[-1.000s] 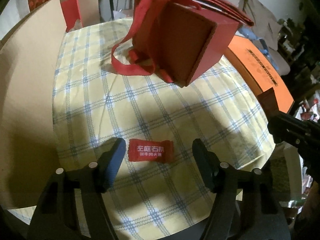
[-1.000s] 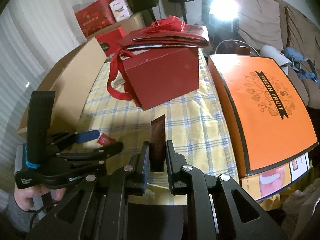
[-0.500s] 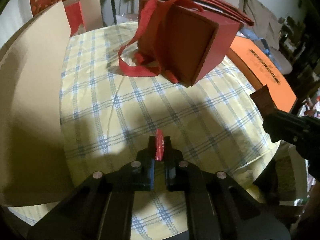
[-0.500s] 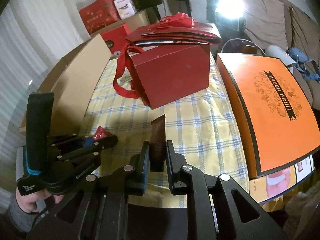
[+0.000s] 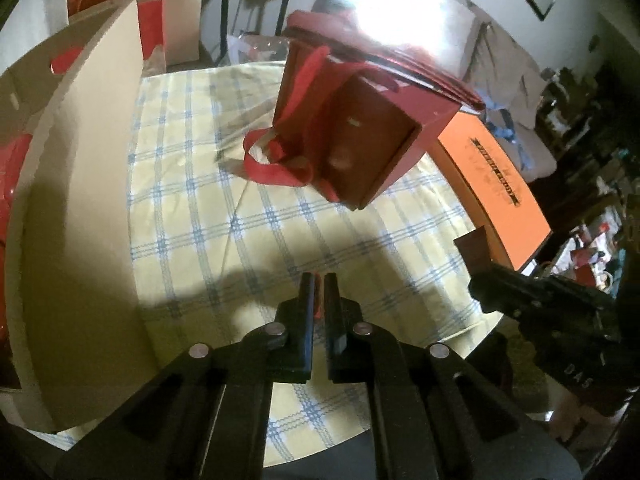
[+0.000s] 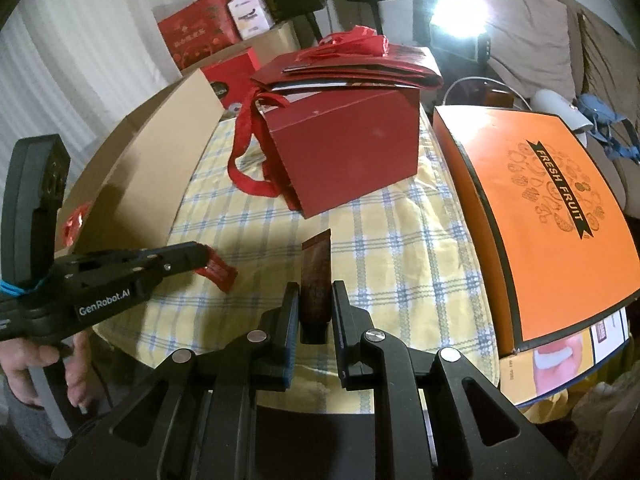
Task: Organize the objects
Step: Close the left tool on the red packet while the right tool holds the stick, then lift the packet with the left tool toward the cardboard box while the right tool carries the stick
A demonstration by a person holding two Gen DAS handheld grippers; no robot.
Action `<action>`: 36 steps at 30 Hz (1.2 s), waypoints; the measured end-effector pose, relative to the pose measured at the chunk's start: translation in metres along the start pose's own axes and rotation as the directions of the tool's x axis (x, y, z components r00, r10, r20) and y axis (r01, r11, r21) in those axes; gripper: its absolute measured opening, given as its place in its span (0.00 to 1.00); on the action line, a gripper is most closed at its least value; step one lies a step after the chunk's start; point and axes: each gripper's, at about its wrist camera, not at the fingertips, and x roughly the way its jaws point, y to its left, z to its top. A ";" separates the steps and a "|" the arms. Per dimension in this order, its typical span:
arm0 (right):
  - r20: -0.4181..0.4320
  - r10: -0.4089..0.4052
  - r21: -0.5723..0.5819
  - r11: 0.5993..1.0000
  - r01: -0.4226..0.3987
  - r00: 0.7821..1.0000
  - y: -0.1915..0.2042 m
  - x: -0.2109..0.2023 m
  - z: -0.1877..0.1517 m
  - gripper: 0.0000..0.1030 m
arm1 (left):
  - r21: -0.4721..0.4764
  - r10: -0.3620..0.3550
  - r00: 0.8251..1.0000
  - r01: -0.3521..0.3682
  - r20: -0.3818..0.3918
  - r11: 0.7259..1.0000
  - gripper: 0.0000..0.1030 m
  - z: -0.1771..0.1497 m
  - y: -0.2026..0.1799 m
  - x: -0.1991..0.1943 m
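Your left gripper (image 5: 317,294) has its 2 fingers nearly closed on the red snack packet (image 6: 218,274); only a thin red edge of it shows between the fingers in the left wrist view, while the right wrist view shows most of the packet sticking out past the fingertips, lifted off the checked tablecloth (image 5: 192,216). Your right gripper (image 6: 316,300) is pinched on the brown snack packet (image 6: 317,270), which stands upright between the 2 fingers and extends well beyond the tips. In the left wrist view that same brown packet (image 5: 474,250) sits at the nose of the right gripper (image 5: 486,280), off to the right of your left fingers. The red gift box (image 6: 344,158) with its ribbon handle (image 6: 244,168) sits on the cloth ahead of both sets of fingers, well apart from them, with flat red bags (image 6: 360,66) stacked on top. The orange fruit box (image 6: 540,208) is to the right of the right fingers; the cardboard panel (image 5: 80,208) stands to the left of the left fingers. The left packet is just beside the panel's near end in the right wrist view; cannot tell if it touches.
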 end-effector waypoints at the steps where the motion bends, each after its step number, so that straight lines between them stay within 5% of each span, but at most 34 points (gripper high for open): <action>1: 0.000 0.001 -0.002 1.000 -0.001 1.000 0.001 0.000 0.000 0.14 | -0.002 0.006 1.000 -0.006 -0.003 1.000 0.04 0.000 0.000 0.001; 12: 0.000 -0.003 -0.001 1.000 0.003 1.000 0.000 -0.003 -0.002 0.14 | 0.016 0.016 1.000 -0.016 -0.020 1.000 0.02 -0.002 -0.011 0.019; 17: -0.002 0.004 -0.001 1.000 -0.004 1.000 0.001 -0.003 -0.002 0.14 | -0.010 0.021 0.999 -0.022 -0.039 1.000 0.15 -0.002 -0.008 0.032; 19: -0.002 0.004 -0.003 1.000 -0.004 1.000 0.002 -0.003 -0.002 0.14 | 0.011 0.041 0.999 -0.040 -0.030 0.999 0.12 -0.003 -0.010 0.034; 21: -0.002 0.003 -0.002 1.000 -0.003 1.000 0.002 -0.003 -0.002 0.14 | 0.028 0.050 0.999 -0.050 -0.014 0.998 0.05 -0.004 -0.012 0.031; 36: 0.039 0.018 -0.048 0.999 -0.016 0.999 0.022 -0.010 0.018 0.14 | 0.029 0.002 0.995 -0.005 0.098 1.000 0.05 0.010 -0.015 -0.029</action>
